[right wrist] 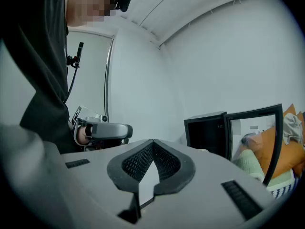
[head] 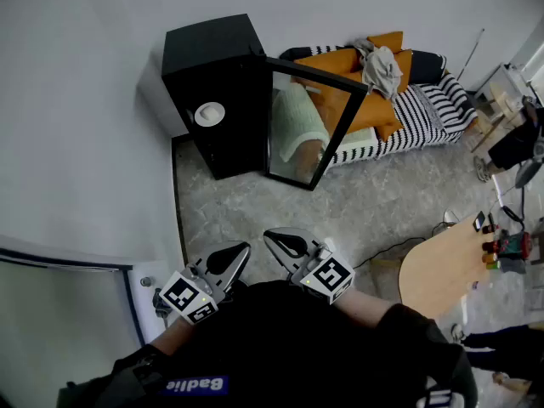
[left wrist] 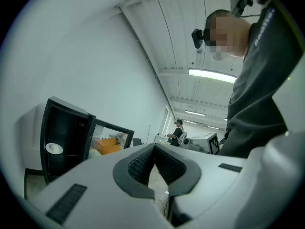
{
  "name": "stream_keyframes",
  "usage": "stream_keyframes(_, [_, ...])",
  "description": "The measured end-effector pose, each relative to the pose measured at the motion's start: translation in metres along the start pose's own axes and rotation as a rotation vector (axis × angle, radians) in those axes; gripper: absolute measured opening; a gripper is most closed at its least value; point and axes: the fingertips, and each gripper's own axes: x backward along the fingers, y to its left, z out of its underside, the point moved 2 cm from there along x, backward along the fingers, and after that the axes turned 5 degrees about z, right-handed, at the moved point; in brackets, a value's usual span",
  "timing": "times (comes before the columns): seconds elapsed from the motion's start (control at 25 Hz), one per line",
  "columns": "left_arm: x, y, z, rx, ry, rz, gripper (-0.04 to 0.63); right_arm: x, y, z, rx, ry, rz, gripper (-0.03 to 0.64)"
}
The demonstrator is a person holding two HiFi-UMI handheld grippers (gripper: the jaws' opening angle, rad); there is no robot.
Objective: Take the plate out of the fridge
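A small black fridge (head: 223, 92) stands against the wall with its glass door (head: 306, 126) swung open to the right. On a shelf inside it lies a white plate (head: 209, 113), which also shows as the plate (left wrist: 54, 148) in the left gripper view. My left gripper (head: 231, 257) and right gripper (head: 285, 245) are held close to my body, side by side, well short of the fridge. Both point toward it. The left gripper (left wrist: 153, 148) is shut with nothing between its pads. The right gripper (right wrist: 153, 143) is shut and empty too.
A sofa (head: 399, 100) with orange cushions and a striped cover stands right of the fridge. At the far right is a round wooden table (head: 446, 266) with small items on it. A cable (head: 391, 249) crosses the grey floor. The white wall (head: 76, 126) runs along the left.
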Motion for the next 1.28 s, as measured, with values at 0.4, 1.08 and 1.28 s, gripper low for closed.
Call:
stream_keyframes(0.4, [-0.001, 0.002, 0.003, 0.014, 0.012, -0.006, 0.005, -0.001, -0.002, 0.0, -0.003, -0.002, -0.006, 0.006])
stream_keyframes(1.08, [-0.015, 0.002, 0.003, 0.018, 0.015, -0.077, 0.005, 0.005, -0.017, -0.002, -0.053, -0.012, -0.067, 0.006])
stream_keyframes(1.28, [-0.032, 0.0, 0.004, 0.015, 0.025, -0.122, 0.005, 0.015, -0.033, -0.004, -0.071, -0.017, -0.092, 0.006])
